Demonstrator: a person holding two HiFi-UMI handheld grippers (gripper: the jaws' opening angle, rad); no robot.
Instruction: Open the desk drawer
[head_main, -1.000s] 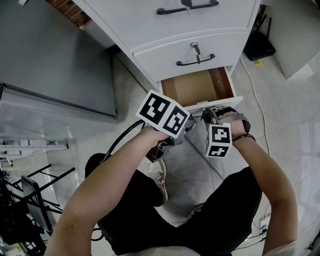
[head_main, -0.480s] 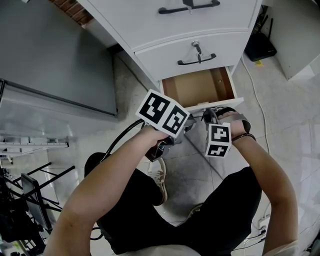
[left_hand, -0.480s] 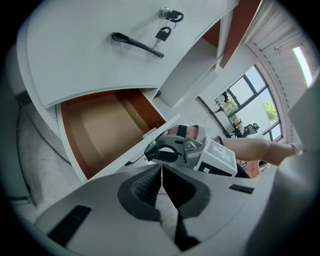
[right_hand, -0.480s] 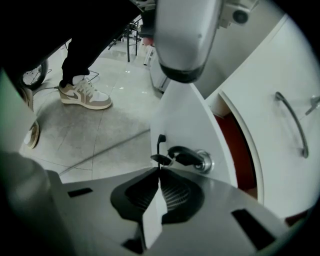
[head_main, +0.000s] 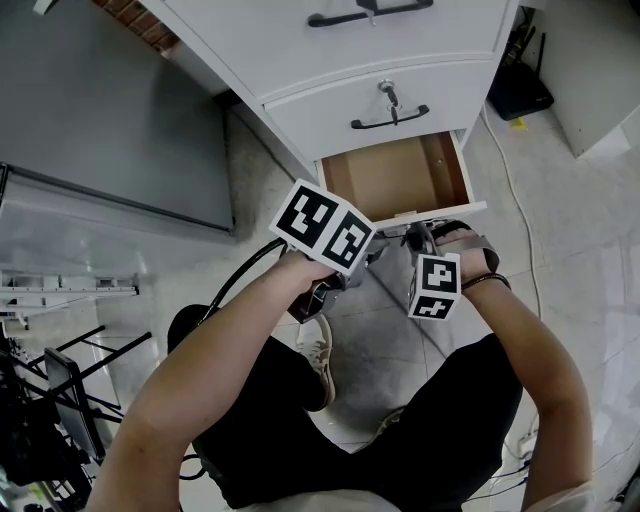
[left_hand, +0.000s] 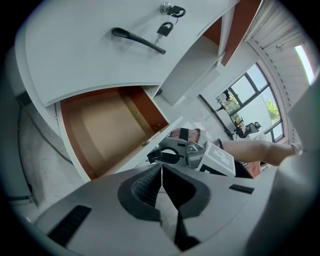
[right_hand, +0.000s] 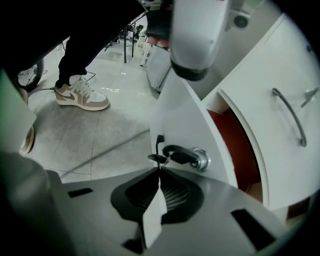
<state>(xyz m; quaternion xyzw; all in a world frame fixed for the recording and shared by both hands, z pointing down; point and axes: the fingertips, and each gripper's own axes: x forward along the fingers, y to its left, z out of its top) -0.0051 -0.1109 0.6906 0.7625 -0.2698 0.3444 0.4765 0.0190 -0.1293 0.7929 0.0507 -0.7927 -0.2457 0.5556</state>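
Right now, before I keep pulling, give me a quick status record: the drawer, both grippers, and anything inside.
bottom drawer: partly pulled out, brown interior showing
contents: none seen in the exposed part
right gripper: jaws together, apparently pinching the key hanging at the drawer-front lock
left gripper: jaws together, holding nothing, beside the right gripper
middle drawer: closed, with a key in its lock
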